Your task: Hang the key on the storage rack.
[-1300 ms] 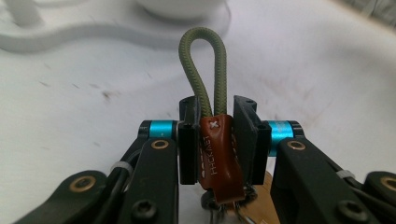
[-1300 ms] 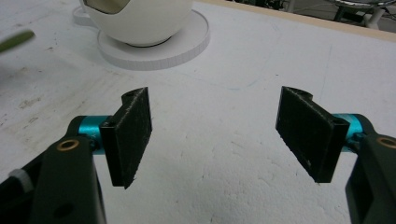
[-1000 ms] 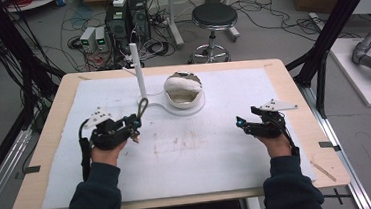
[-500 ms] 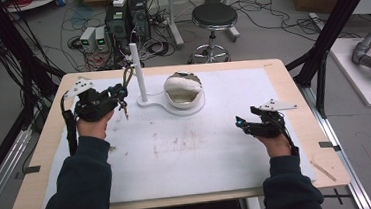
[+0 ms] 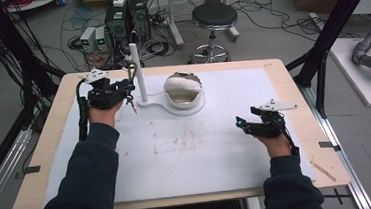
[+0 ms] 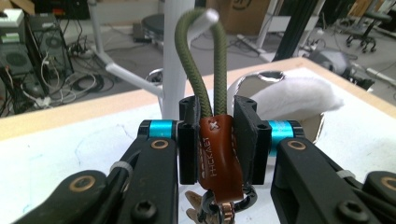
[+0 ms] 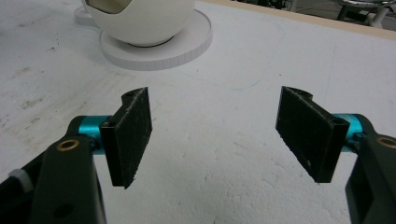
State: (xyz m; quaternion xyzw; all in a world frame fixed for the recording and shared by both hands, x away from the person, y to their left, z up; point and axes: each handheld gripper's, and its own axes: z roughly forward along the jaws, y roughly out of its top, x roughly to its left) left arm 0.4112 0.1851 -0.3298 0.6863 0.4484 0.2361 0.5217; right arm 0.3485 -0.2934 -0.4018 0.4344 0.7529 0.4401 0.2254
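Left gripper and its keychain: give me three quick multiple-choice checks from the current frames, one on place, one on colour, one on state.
1. Where is the left gripper?
A. beside the white post
B. at the table's near edge
C. over the stool

2. What colour is the keychain cord loop?
A. red
B. olive green
C. white

3. How are the right gripper jaws?
A. shut on the keychain
B. shut on nothing
C. wide apart

Answers: 1 A, the high view shows it next to the post. 2 B, the left gripper view shows the green loop above a brown leather tab. 3 C, the pads stand apart over bare table.
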